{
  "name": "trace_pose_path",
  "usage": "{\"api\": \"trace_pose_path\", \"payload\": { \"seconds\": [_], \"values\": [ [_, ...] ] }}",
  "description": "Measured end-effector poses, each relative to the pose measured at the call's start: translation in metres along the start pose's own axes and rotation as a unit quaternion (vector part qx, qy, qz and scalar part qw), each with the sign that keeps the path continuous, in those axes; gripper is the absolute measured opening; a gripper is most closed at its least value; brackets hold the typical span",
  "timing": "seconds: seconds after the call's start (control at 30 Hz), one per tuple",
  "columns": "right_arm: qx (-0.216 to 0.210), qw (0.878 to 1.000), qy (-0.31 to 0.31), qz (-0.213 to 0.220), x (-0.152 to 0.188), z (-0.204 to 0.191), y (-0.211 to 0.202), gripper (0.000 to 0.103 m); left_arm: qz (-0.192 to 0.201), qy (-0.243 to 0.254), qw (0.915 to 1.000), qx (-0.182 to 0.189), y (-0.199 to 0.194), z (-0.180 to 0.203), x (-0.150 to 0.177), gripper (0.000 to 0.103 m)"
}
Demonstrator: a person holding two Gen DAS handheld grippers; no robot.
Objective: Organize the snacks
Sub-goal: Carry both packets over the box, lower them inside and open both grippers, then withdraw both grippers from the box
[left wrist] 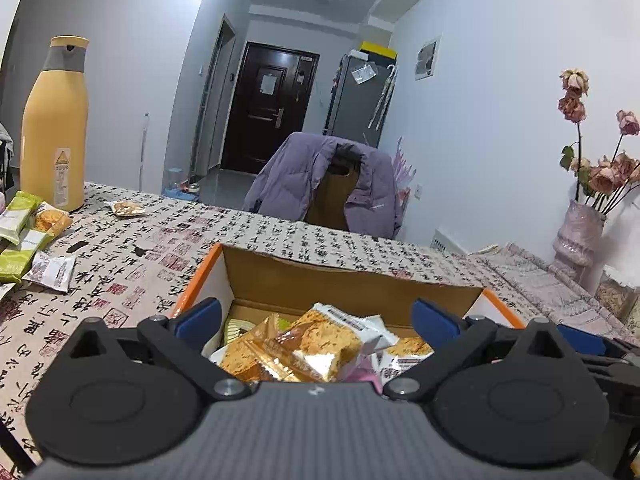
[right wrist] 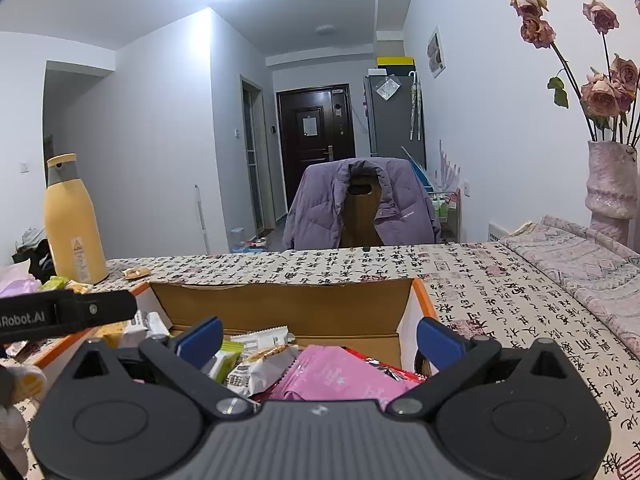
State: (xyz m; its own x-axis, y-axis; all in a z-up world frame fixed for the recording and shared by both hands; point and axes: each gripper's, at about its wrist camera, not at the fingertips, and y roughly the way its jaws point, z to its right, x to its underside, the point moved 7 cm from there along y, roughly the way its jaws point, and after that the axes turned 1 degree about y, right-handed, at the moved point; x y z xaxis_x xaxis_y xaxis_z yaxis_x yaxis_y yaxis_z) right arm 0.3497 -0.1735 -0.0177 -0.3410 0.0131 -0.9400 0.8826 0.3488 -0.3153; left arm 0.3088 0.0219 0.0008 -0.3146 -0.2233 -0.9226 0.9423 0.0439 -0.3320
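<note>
Both the left gripper (left wrist: pixel 318 320) and right gripper (right wrist: pixel 320 338) hang with jaws apart, empty, above a cardboard box (left wrist: pixel 344 276) of light, crinkly, slippery snack packets (left wrist: pixel 320 344), probably best pinched by a sealed edge.

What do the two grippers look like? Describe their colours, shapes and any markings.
Both look alike. The left gripper and the right gripper each have a grey ribbed body, black linkage arms with silver pivot bolts, round black discs at either side, and two blue finger pads. In the right wrist view, the side of the left gripper carries white lettering ending in "Robot.AI". No cables or sleeves show.
</note>
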Motion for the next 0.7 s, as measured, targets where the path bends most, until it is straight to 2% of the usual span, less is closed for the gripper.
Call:
{"api": "trace_pose_path", "payload": {
  "seconds": [0.3, 0.43, 0.7],
  "values": [
    [0.017, 1.000, -0.006, 0.005, -0.016, -0.004, -0.022, 0.103, 0.023, 0.011, 0.9996, -0.008, -0.025, 0.008, -0.017, 0.103],
    [0.017, 1.000, -0.016, 0.005, -0.022, -0.008, -0.036, 0.103, 0.027, 0.021, 0.9994, 0.000, -0.041, 0.011, -0.021, 0.103],
    [0.013, 0.999, -0.029, -0.006, -0.012, -0.014, -0.074, 0.103, 0.032, 0.040, 0.9987, 0.008, -0.082, 0.011, -0.015, 0.103]
  ]
}}
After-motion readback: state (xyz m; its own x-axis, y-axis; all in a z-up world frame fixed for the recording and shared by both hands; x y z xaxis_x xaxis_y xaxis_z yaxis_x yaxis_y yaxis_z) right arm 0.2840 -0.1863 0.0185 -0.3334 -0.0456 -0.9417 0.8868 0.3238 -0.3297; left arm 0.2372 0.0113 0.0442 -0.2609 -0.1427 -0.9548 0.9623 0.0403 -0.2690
